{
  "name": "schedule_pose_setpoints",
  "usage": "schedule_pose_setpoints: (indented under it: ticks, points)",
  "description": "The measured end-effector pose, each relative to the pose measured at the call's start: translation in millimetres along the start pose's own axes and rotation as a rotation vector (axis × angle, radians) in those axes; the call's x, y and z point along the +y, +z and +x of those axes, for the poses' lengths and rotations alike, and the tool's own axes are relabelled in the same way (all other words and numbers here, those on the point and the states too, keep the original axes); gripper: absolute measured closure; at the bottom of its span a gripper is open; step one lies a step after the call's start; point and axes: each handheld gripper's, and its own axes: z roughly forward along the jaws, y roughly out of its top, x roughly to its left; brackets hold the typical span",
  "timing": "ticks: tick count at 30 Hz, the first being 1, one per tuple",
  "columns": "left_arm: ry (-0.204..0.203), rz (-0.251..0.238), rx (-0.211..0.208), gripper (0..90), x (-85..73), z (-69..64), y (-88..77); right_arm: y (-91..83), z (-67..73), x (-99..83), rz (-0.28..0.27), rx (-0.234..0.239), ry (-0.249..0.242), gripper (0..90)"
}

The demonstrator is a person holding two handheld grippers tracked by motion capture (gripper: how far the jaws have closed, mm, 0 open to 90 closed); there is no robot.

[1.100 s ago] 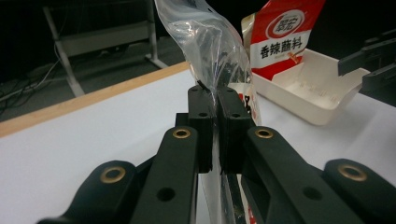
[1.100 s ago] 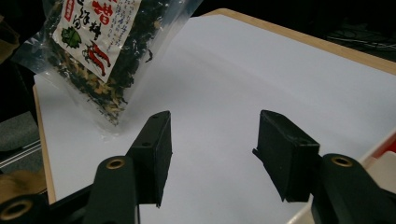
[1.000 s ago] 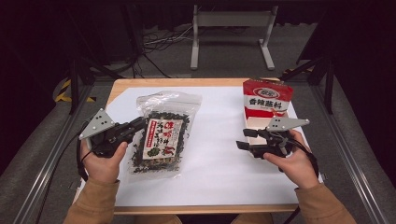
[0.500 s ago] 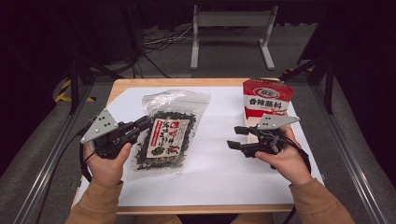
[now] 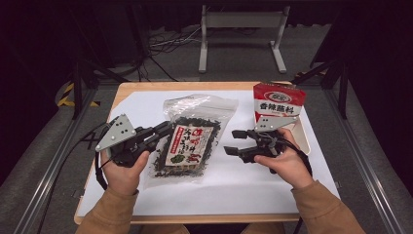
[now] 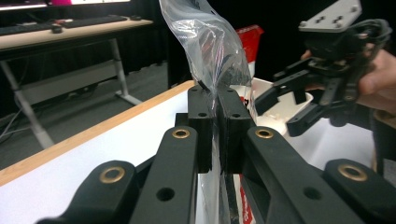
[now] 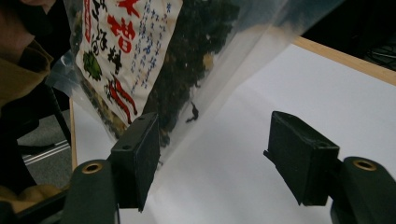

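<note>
Near the surface's left edge: left tool [image 5: 163,130] pinching the clear bag [image 5: 191,141].
Tilted up over the middle; right tool [image 5: 234,141] beside it, spread wider just now, nothing gripped.

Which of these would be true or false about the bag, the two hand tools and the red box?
1. The left gripper is clamped on the clear bag. True.
2. The right gripper is shut on the bag. False: its jaws stand open, having just widened, nothing pressed between them.
3. The red box lies flat. False: it stands upright in a white tray.
4. White paper covers the table. True.
</note>
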Motion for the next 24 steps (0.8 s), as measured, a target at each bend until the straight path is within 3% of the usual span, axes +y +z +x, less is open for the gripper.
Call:
schedule_pose_setpoints:
  ticks: [7,15,17,18,24]
  points:
    - [0.008,-0.017,-0.046,85.4,-2.2,-4.8,5.2,8.3,0.0,2.8,-0.014,0.03,0.01,33.4]
    - [0.015,-0.039,-0.099,84.9,-5.6,-7.3,9.6,14.2,8.2,10.9,-0.033,0.084,-0.027,34.9]
    - [0.017,-0.042,-0.098,84.8,-6.1,-7.4,10.0,14.2,8.9,11.7,-0.032,0.084,-0.031,37.1]
    - [0.014,-0.038,-0.101,84.7,-6.6,-7.7,10.0,12.4,9.8,13.4,-0.017,0.098,-0.043,43.7]
    - [0.017,-0.038,-0.103,84.5,-9.2,-5.7,11.9,7.5,13.8,16.5,0.019,0.134,-0.088,58.2]
